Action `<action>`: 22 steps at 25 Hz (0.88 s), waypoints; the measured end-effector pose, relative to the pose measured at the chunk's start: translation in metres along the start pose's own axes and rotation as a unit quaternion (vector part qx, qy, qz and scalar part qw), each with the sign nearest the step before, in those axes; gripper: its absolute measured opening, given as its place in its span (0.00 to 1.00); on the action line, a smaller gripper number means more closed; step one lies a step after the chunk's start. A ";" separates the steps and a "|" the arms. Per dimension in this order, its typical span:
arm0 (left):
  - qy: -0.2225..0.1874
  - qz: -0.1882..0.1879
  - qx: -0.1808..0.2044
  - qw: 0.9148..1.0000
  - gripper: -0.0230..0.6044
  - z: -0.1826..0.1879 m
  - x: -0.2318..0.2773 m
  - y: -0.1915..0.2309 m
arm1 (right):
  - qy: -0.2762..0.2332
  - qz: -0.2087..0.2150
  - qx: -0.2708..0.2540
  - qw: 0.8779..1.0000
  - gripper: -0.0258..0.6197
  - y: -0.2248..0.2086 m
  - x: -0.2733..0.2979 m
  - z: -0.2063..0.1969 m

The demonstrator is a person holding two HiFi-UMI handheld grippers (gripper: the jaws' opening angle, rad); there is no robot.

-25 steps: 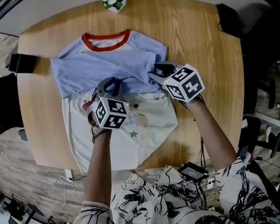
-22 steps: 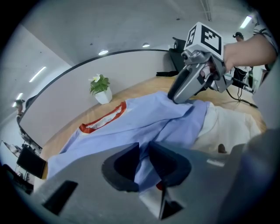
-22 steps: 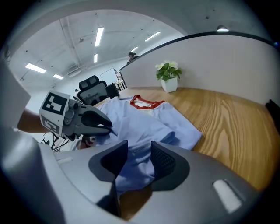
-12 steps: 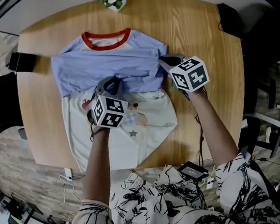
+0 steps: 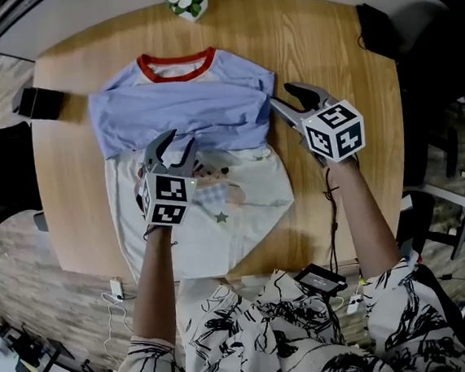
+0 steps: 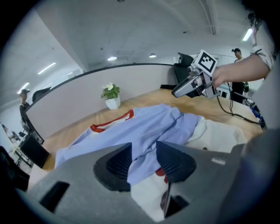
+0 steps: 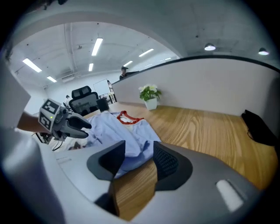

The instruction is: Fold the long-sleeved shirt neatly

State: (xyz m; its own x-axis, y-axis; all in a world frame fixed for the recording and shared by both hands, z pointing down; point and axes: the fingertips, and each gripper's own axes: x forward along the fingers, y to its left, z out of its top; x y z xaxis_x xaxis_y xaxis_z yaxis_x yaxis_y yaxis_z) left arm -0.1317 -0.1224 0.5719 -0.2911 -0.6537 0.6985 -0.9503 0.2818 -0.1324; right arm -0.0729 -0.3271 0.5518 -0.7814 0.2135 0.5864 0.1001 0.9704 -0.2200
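Both tools have drawn back from the blue sleeve fold. The left tool (image 5: 172,148) has lifted toward the person, and the right tool (image 5: 288,100) has moved off the shirt's (image 5: 182,108) right edge to hang over the desk (image 5: 325,41). Their jaws have just been opening and now stand apart, gripping nothing. The shirt lies flat mid-desk, collar away from the person, blue sleeves folded across the chest. That fold lies just ahead of the left tool and just beside the right one.

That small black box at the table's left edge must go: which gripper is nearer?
Left. The left gripper hovers over the blue-and-white shirt, right of the black box; the right gripper is at the shirt's right edge. Both just opened, holding nothing.
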 end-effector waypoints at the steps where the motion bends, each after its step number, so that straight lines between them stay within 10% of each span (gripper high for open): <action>1: -0.006 0.000 -0.003 1.000 0.35 0.000 -0.014 0.002 | -0.015 0.006 -0.008 1.000 0.39 0.009 -0.012 0.004; 9: -0.035 0.011 -0.029 0.999 0.44 -0.019 -0.140 0.013 | -0.099 0.008 -0.004 0.995 0.50 0.097 -0.108 -0.003; 15: -0.033 0.021 -0.055 0.998 0.44 -0.080 -0.236 0.011 | -0.004 0.065 -0.057 0.996 0.47 0.202 -0.112 -0.071; 22: -0.043 0.037 -0.084 0.995 0.44 -0.144 -0.336 -0.006 | 0.161 0.130 -0.128 0.970 0.43 0.252 -0.051 -0.157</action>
State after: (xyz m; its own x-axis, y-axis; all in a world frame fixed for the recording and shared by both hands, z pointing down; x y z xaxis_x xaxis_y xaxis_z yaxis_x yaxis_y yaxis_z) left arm -0.0127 0.1968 0.4393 -0.3753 -0.6817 0.6280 -0.8961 0.4400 -0.0580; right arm 0.0888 -0.0752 0.5890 -0.4799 0.4382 0.7600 0.4495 0.8668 -0.2159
